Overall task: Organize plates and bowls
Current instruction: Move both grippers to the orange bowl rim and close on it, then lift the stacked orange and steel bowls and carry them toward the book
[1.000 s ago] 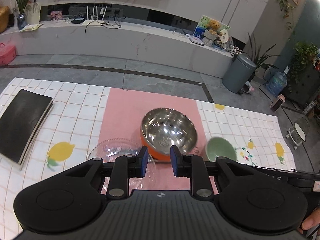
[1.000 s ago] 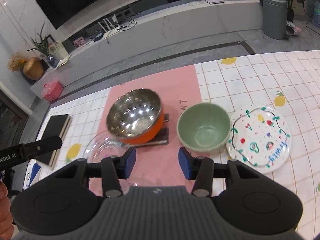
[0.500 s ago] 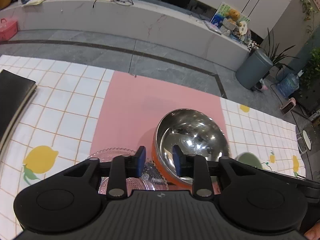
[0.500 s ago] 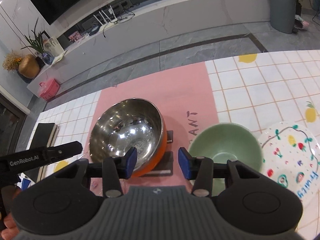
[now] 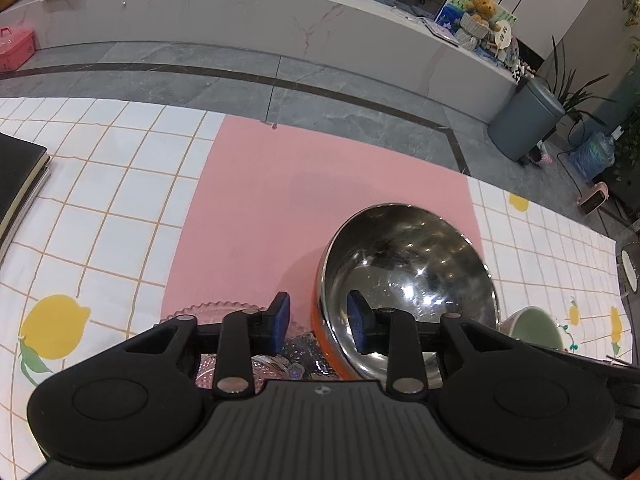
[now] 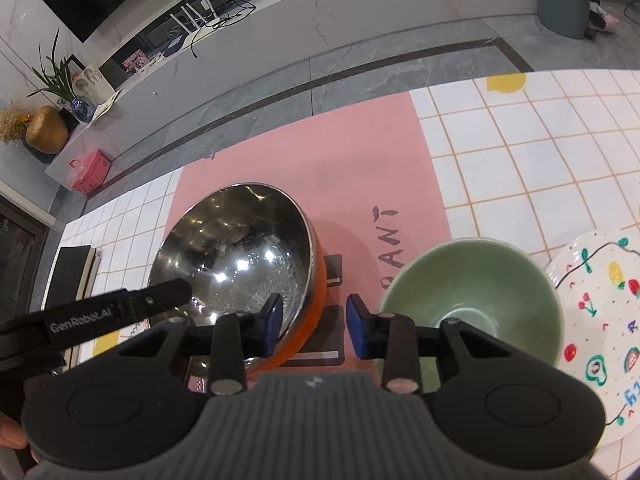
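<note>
At lower centre of both views, left gripper (image 5: 318, 322) and right gripper (image 6: 313, 323), jaws narrowly parted and just closing, straddle opposite rims of the orange-walled steel bowl (image 6: 236, 268), gripping nothing; uneven closure risks tipping it onto the clear glass plate (image 5: 224, 316).

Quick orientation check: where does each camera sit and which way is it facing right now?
Left wrist: rides the left tongs, looking steeply down past them at the steel bowl and glass plate; no hand shows.
Right wrist: rides the right tongs, looking down between steel bowl and green bowl; the left tongs and fingertips show.
Shared: both bowls, pink mat.
</note>
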`<state>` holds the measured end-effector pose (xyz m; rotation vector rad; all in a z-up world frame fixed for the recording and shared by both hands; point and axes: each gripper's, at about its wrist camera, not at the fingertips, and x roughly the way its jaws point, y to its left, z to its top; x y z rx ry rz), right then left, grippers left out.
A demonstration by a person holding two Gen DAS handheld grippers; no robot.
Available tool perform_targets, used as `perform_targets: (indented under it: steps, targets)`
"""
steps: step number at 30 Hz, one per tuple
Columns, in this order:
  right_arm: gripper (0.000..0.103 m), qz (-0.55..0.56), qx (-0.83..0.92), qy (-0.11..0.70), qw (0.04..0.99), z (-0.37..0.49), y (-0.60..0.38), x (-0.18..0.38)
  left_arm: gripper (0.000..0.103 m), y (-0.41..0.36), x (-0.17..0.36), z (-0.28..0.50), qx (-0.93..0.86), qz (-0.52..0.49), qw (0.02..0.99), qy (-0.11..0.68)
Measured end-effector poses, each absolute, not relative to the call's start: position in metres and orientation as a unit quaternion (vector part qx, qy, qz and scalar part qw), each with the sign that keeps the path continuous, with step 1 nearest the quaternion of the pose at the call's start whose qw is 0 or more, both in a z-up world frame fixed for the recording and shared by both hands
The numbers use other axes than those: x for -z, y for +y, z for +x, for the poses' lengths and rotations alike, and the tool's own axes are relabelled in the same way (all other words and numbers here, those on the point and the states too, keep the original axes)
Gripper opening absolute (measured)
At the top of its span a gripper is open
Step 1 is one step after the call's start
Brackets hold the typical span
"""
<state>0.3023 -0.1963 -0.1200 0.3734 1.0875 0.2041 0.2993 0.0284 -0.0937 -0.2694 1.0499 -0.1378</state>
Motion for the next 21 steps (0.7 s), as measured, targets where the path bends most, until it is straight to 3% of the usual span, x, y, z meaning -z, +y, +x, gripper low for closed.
perform_targets:
  steps: [7, 21]
  targets:
    - [0.019, 0.183, -0.097, 0.519, 0.83, 0.303, -0.193, 0.12, 0.014, 0.028, 0.094, 0.3, 0.075, -0.133, 0.85, 0.503]
    - [0.015, 0.204, -0.096, 0.508, 0.831, 0.27, -0.194, 0.082, 0.01, 0.024, 0.052, 0.268, 0.066, -0.094, 0.859, 0.499]
